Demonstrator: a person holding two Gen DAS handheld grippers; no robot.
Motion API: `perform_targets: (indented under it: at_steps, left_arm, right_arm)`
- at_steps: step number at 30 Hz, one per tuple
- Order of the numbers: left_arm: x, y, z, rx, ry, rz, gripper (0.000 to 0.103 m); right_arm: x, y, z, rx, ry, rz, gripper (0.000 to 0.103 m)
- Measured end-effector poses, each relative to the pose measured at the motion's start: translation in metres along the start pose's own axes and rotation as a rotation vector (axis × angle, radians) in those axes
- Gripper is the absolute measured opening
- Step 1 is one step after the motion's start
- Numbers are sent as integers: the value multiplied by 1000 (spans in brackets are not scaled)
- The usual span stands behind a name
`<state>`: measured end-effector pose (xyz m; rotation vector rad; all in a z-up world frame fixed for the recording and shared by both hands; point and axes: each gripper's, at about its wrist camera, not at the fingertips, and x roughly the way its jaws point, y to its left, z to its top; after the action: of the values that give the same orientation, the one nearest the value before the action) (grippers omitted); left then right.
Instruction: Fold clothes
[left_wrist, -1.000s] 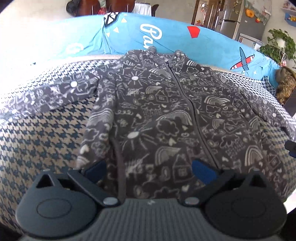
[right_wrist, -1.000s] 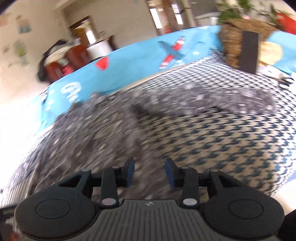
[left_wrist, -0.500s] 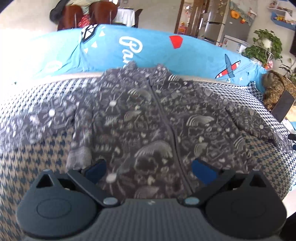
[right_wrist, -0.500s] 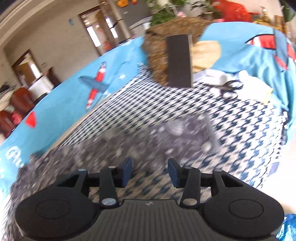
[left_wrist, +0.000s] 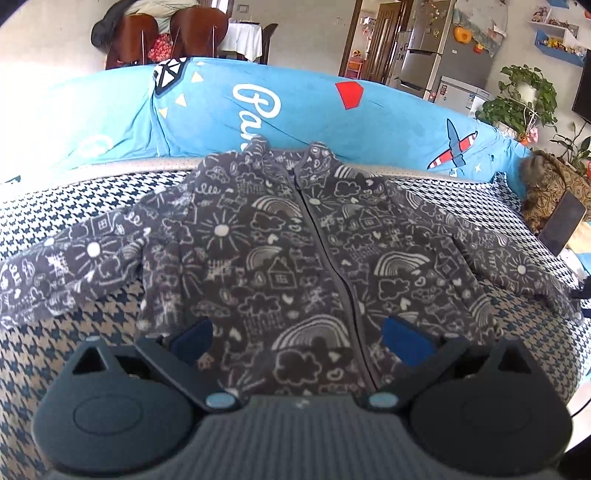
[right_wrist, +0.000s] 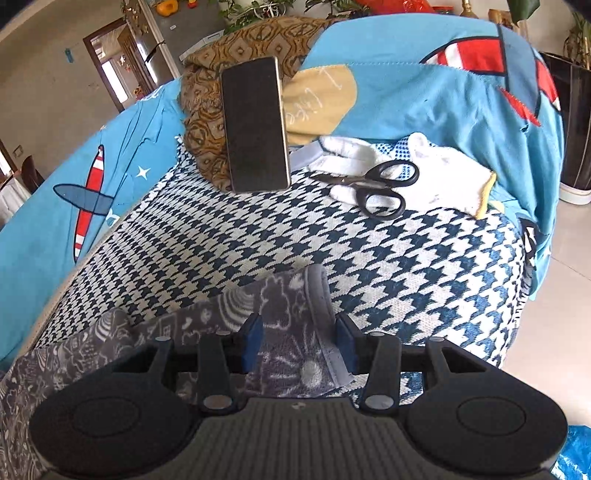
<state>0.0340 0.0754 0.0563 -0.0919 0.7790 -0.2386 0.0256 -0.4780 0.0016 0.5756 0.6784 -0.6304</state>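
Note:
A dark grey zip jacket (left_wrist: 280, 258) with white doodle print lies flat, front up, on the houndstooth cover (left_wrist: 66, 350), both sleeves spread out sideways. My left gripper (left_wrist: 299, 341) hangs wide open over the jacket's lower hem, holding nothing. In the right wrist view the end of the jacket's right sleeve (right_wrist: 291, 295) lies on the cover, its cuff pointing away. My right gripper (right_wrist: 299, 339) stands partly open over that cuff, one finger on each side of it; the pads do not visibly press the cloth.
A dark phone (right_wrist: 255, 125) leans on a brown patterned cushion (right_wrist: 207, 122) past the sleeve. Black scissors (right_wrist: 376, 184) lie on white cloths (right_wrist: 443, 166) at the back right. A blue printed cover (left_wrist: 295, 110) rises behind. The cover's edge drops to floor tiles (right_wrist: 561, 258) at right.
My right gripper has swept rightward along the sleeve from the jacket's body to the cuff, its jaws slightly wider. The left gripper has drawn back and up a little, still open.

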Motion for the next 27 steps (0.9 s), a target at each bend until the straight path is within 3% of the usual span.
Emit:
perform_targets:
  at_steps: [2,4,6,13,17,19,23,27]
  left_arm:
    - [0,-1,-1,3,-2,-2,103]
    - [0,-2,-3,5,-3,-4,103]
    - [0,-2,-4,6,-3,-4,103]
    - [2,-3,-6,15,-1,3,103]
    - [3,-3,-7,17,1,5,103]
    - [3,-3,-8,19,0,6,103]
    - [3,-3,-9,22,-1,7,103]
    - [1,-5,-9,29,-9,5,103]
  right_arm:
    - [3,6,-2,-39,-10,-39,32]
    - [5,10,-3,-84,-15,-38,10]
    - [5,10,-3,-76,-23,-35,7]
    - [-18,5,7,-56,-220,-162,6]
    - [-12,-9,11,49,-166,-132,8]
    - [-17,-22,15,135,-177,-124,18]
    - [-26,-44,17,224,-155,-105,19]
    - [-35,-54,11,270,-100,-31,19]
